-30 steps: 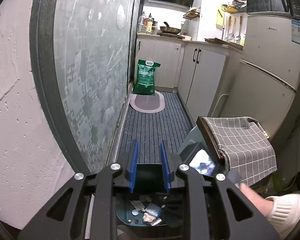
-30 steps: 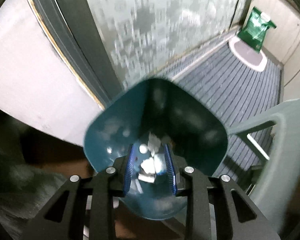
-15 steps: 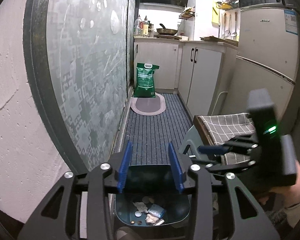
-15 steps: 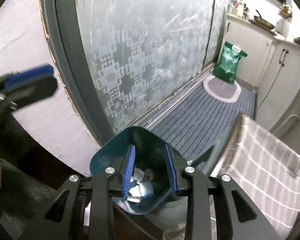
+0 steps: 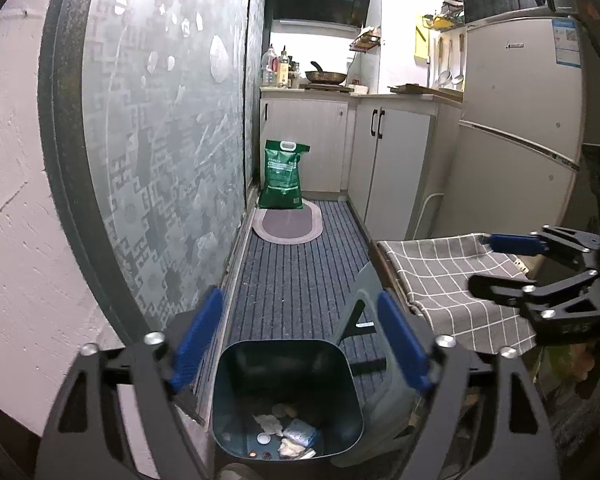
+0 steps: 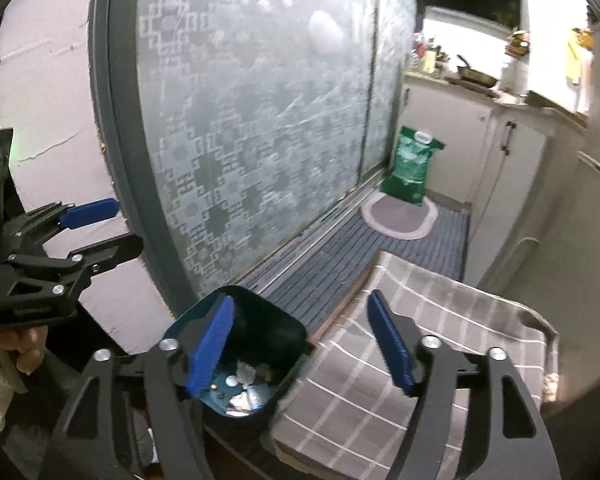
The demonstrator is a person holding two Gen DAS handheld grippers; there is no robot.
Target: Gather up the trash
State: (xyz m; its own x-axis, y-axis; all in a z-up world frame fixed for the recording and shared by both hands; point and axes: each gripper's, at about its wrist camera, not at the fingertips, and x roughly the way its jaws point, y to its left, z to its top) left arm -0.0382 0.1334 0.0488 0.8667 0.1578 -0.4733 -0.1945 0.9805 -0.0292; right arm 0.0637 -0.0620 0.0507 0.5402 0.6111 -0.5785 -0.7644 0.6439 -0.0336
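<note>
Frosted patterned sliding door ran down my left, fridge on my right with a label too small to read. Striped floor runner lay open ahead to the oval mat and green bag, print illegible. Checked cloth covered a seat just beside the bin. Teal trash bin stood on the floor right below me, its rim between my left jaws, with wrappers, paper scraps and caps at the bottom. Left gripper hung above it, jaws spread wide, empty. Right gripper was also spread wide, empty, over the bin's edge and the cloth.
</note>
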